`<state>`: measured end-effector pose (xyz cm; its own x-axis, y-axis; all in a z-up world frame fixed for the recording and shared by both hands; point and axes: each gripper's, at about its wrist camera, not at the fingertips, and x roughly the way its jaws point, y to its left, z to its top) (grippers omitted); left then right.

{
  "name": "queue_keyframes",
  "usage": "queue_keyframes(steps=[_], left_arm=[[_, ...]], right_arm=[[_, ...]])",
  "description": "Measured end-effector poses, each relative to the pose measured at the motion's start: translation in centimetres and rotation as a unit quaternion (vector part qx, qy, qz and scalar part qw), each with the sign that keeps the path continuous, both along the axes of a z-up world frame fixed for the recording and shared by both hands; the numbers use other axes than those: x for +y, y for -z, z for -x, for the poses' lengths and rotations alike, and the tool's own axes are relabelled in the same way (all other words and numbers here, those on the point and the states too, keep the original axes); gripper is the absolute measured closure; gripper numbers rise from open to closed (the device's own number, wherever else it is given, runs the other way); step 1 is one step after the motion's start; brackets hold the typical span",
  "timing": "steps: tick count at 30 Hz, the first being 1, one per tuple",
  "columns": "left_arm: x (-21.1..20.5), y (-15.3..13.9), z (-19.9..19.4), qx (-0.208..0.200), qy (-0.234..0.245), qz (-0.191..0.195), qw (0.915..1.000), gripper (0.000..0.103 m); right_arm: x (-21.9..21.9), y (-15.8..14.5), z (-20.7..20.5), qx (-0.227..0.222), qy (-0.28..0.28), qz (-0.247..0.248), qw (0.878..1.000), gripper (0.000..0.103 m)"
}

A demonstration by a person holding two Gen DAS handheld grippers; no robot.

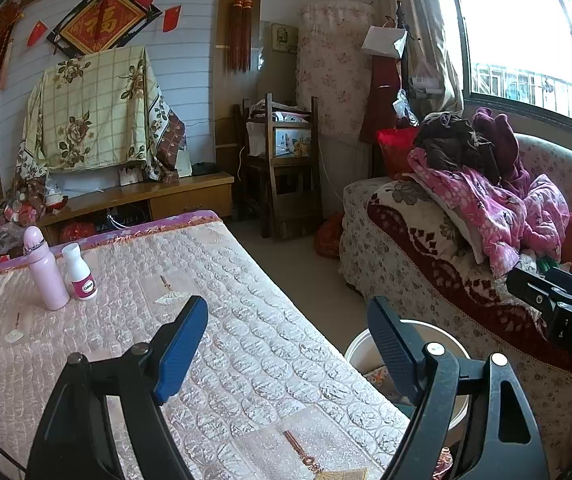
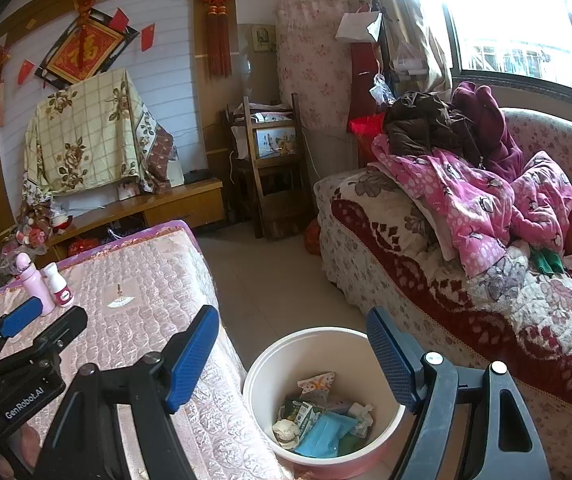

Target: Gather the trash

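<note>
Trash [image 2: 320,420] sits in the bin [image 2: 261,368], bottom centre of right view. Right gripper [image 2: 292,354] hovers over it, jaws wide, empty. Left gripper [image 1: 288,344] above table [image 1: 245,320], also wide, empty.

Quilted pink table [image 1: 245,300] carries pink bottle [image 1: 45,272] and white bottle [image 1: 79,274].

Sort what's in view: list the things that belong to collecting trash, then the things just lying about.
Job:
round white bin with pink base
crumpled wrappers, carton and blue face mask inside it
open left gripper
open right gripper

Lying about:
pink flask
white pill bottle
pink clothes heap
</note>
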<state>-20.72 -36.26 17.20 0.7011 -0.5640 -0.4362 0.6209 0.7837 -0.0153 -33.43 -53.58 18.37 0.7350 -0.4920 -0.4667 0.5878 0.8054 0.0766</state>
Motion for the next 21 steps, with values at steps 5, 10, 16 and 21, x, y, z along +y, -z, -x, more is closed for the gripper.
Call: queue_keyframes(steps=[5, 10, 16, 21], left_arm=[[-0.25, 0.18, 0.12, 0.0, 0.0, -0.003, 1.0, 0.021], [-0.28, 0.35, 0.2, 0.001, -0.001, -0.004, 1.0, 0.021], [-0.22, 0.45, 0.13, 0.003, -0.001, -0.005, 1.0, 0.021], [-0.26, 0.69, 0.13, 0.003, 0.0, -0.008, 1.0, 0.021]], right_arm=[[-0.22, 0.26, -0.05, 0.002, 0.0, -0.003, 1.0, 0.024], [-0.21, 0.27, -0.04, 0.002, 0.0, -0.003, 1.0, 0.024], [-0.2, 0.54, -0.05, 0.004, 0.0, -0.004, 1.0, 0.024], [-0.2, 0.84, -0.16, 0.005, -0.001, -0.005, 1.0, 0.024]])
